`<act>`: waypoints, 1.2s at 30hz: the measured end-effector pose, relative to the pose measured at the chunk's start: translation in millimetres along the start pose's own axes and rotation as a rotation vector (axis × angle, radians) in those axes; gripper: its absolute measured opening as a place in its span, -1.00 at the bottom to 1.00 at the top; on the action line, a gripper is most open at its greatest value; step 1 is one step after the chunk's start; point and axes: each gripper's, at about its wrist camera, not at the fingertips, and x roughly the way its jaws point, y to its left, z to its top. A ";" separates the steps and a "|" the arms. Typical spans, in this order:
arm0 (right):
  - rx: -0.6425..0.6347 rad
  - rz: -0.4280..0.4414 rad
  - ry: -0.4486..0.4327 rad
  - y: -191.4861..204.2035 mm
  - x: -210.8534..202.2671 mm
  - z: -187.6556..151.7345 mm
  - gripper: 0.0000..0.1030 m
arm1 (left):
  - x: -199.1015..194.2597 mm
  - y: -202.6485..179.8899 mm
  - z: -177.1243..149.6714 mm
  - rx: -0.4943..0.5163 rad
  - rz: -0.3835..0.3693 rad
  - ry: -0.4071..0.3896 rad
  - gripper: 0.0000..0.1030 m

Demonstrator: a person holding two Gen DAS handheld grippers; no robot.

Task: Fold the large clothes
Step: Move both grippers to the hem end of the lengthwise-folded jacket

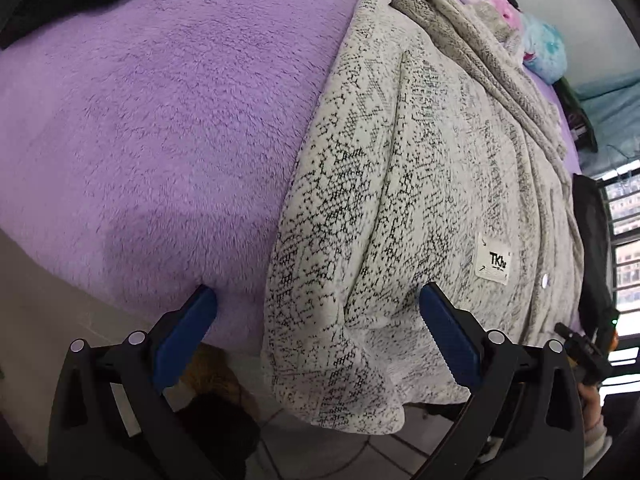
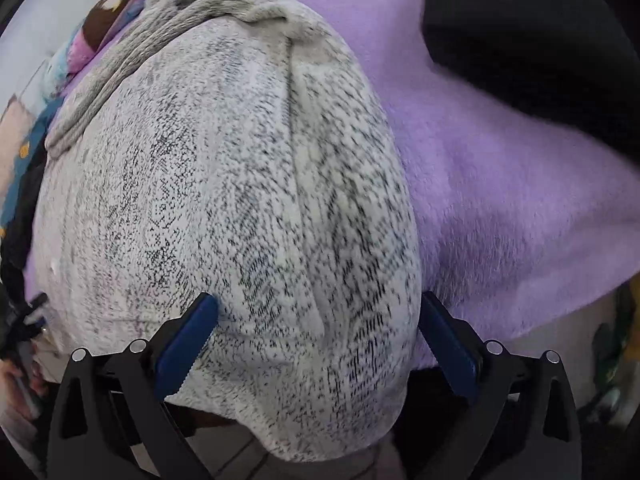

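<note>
A large cream fleece jacket with black speckles [image 1: 400, 200] lies on a purple plush bedspread [image 1: 140, 140], its hem hanging over the bed's near edge. It has a white label [image 1: 493, 264] and snap buttons. My left gripper [image 1: 318, 304] is open, its blue pads on either side of the jacket's left hem corner, not closed on it. My right gripper [image 2: 318, 308] is open around the jacket's [image 2: 240, 200] right hem part, beside the bedspread [image 2: 500, 200].
Pink and blue plush items [image 1: 536, 36] lie at the bed's far end. A dark garment [image 2: 528, 40] lies on the bed at upper right. Tiled floor [image 1: 340, 452] shows below the bed edge. A window with bars [image 1: 624, 248] is at right.
</note>
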 end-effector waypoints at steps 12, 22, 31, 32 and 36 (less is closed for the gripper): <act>-0.039 0.016 0.065 3.5 6.5 -23.6 0.90 | 8.3 -15.5 -12.4 0.012 -0.095 0.087 0.88; -0.012 0.086 0.077 -9.1 -1.7 -32.5 0.90 | 23.9 -34.8 -13.5 0.087 0.002 0.104 0.87; 0.011 0.166 0.077 -33.8 -22.4 -24.9 0.89 | 25.0 -41.2 -16.8 0.086 0.029 0.089 0.65; 0.011 0.172 0.077 -34.8 -24.2 -25.3 0.89 | 24.8 -41.4 -17.2 0.082 0.027 0.086 0.61; 0.018 0.165 0.080 -38.1 -32.0 -27.5 0.70 | 21.7 -36.6 -16.3 0.069 0.027 0.080 0.48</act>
